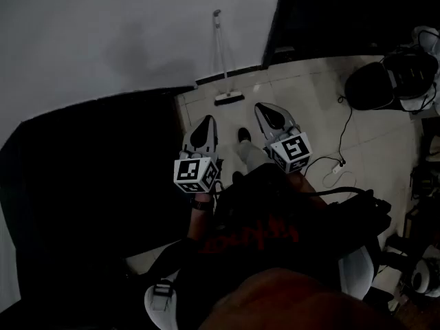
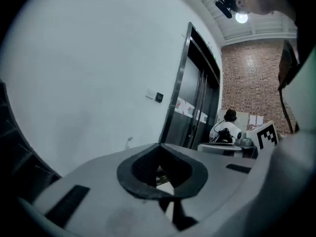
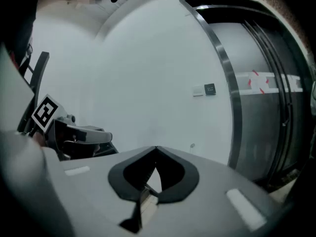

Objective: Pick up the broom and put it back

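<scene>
Both claws pressed together and empty, broom standing at the wall

In the head view the broom (image 1: 229, 97) is being seen upright, with its head on the tiled floor (image 1: 309, 108) and its thin handle leaned against the white wall (image 1: 103, 33), just left of a dark doorway (image 1: 344, 12). The left claw (image 1: 206, 120) and the right claw (image 1: 261, 107) are being held side by side above the floor, pointed toward the broom and well apart from it. In the left gripper view the jaws are being shown with their tips touching and nothing between them, and the same is being shown for the right claw in the right gripper view. There a metal-framed door (image 3: 266, 107) is being seen to the right of the wall.
</scene>
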The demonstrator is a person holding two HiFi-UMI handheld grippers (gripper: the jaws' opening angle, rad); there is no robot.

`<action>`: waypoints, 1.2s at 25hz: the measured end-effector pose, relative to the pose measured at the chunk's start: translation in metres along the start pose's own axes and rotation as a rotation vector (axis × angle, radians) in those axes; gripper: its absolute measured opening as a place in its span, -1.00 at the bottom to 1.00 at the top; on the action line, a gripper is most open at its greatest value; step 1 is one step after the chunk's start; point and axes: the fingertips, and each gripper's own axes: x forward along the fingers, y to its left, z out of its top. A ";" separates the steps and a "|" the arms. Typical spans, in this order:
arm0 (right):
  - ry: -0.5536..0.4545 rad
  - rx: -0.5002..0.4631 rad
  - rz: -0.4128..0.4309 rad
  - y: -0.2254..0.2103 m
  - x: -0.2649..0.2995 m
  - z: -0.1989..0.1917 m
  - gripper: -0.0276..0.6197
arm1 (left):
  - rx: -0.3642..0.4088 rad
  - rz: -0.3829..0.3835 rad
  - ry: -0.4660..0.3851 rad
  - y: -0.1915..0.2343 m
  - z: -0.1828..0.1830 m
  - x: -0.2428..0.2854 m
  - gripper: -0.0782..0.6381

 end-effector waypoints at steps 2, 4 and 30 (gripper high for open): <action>-0.026 0.027 -0.005 -0.021 0.020 0.002 -0.91 | -0.020 -0.012 -0.004 0.009 0.003 0.028 -0.77; -0.048 0.034 -0.003 -0.046 0.046 0.007 -0.91 | -0.007 -0.023 -0.009 0.020 0.009 0.063 -0.77; 0.597 0.087 0.062 -0.310 0.509 -0.352 -0.15 | -0.230 0.086 -0.037 0.163 -0.010 0.273 -0.76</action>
